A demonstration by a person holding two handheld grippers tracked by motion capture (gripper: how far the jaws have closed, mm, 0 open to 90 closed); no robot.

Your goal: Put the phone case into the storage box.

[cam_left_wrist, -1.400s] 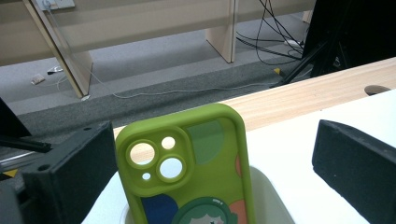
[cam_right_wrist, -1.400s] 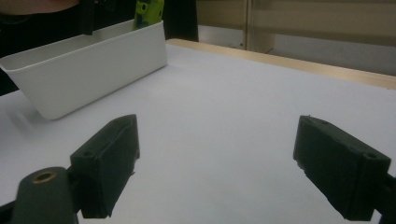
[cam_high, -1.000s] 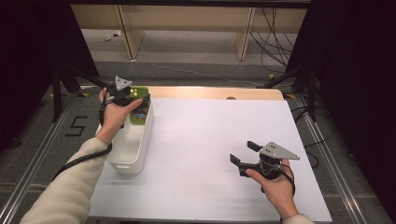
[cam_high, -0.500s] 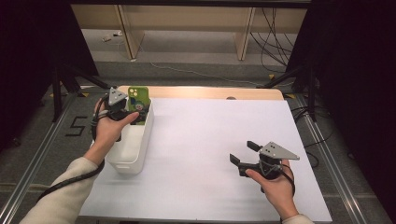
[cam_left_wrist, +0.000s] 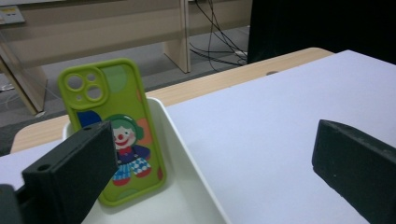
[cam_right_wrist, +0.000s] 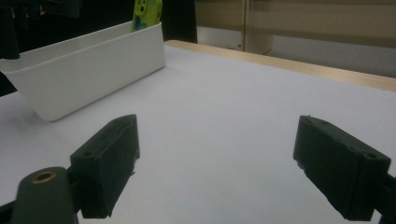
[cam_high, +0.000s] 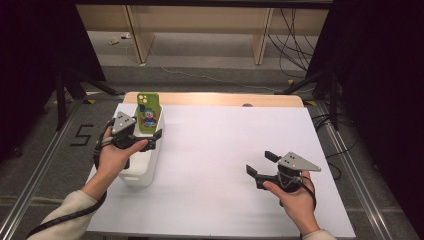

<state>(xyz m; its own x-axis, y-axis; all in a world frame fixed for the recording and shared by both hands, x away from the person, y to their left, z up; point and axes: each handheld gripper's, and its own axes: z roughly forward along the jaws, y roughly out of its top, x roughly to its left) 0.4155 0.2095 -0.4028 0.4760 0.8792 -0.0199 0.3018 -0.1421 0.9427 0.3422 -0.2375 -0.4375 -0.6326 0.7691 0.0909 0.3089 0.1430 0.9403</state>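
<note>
While a green phone case [cam_high: 148, 112] with a clown print stands upright at the far end of a white bin [cam_high: 141, 171], the high view catches the left claw [cam_high: 148, 141] just near of it, over the bin, jaws apart and holding nothing. The case leans against the bin's far wall, which seems to be what keeps it on end. The right claw [cam_high: 259, 163] hovers well apart over the near right of the white surface [cam_high: 220, 145], also wide open and empty, apparently waiting its turn. A strip of wooden edge [cam_high: 225, 99] runs along the far side; beyond it lie a grey floor [cam_high: 210, 60], loose cables [cam_high: 295, 47] and pale wooden legs [cam_high: 137, 30].

From the left gripper view, the phone case [cam_left_wrist: 116, 133] faces the camera, camera cutouts at the top, its lower edge resting on the bin [cam_left_wrist: 187, 154] floor. The two black jaws stand wide, one close beside the case and apart from it, the other out over the surface [cam_left_wrist: 280, 107].

From the right gripper view, the jaws gape over bare white surface [cam_right_wrist: 224, 107]. The bin [cam_right_wrist: 88, 70] sits at far left, the top of the case [cam_right_wrist: 147, 11] peeking above its rim.
</note>
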